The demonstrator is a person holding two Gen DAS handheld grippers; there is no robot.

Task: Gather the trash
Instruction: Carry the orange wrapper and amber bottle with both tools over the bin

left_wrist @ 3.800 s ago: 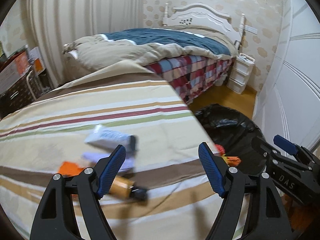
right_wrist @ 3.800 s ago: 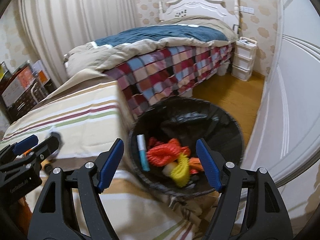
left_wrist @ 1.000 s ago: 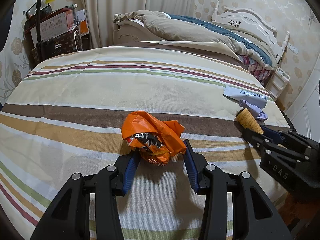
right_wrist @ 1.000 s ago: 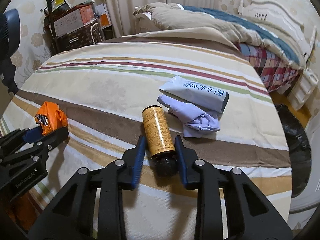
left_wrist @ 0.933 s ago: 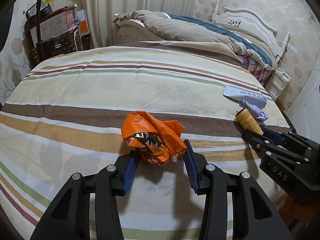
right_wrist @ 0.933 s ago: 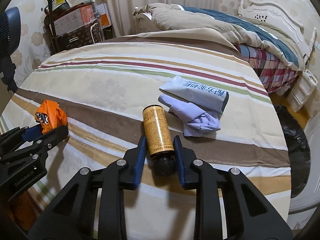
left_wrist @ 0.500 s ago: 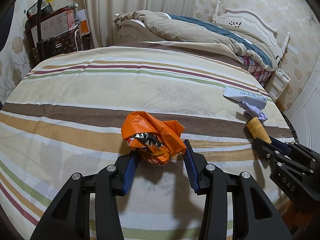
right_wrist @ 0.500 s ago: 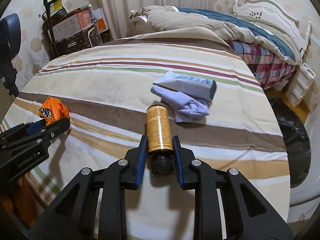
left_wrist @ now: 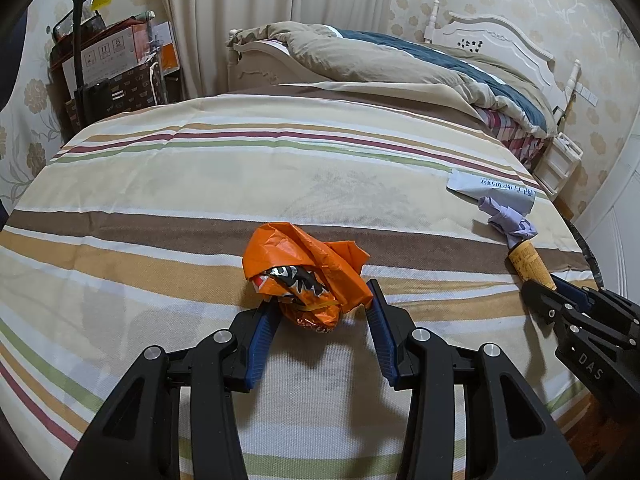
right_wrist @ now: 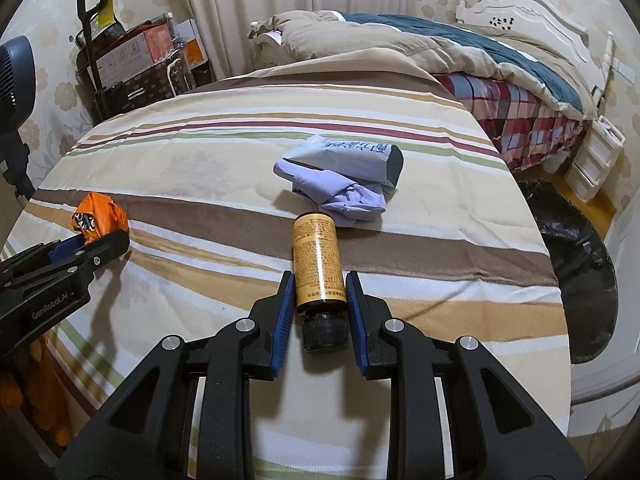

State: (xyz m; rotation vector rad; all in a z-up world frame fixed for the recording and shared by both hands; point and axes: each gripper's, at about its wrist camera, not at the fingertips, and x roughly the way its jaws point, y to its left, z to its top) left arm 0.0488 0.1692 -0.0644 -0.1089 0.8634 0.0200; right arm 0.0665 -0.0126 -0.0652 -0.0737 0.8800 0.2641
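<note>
Pickup step under way. Left gripper (left_wrist: 323, 312) clamps orange wrapper (left_wrist: 304, 268) on striped bedspread (left_wrist: 200, 184). Right gripper (right_wrist: 318, 300) grips amber bottle (right_wrist: 318, 264). Next, by my read: carry both to black-lined bin (right_wrist: 576, 264) beside bed, over rim, release.

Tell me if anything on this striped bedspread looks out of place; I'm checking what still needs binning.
Yes: a crumpled lilac tissue lies against a grey-white pouch mid-bedspread. The yellow bottle and orange wrapper are already clamped in the hand-held grippers.
</note>
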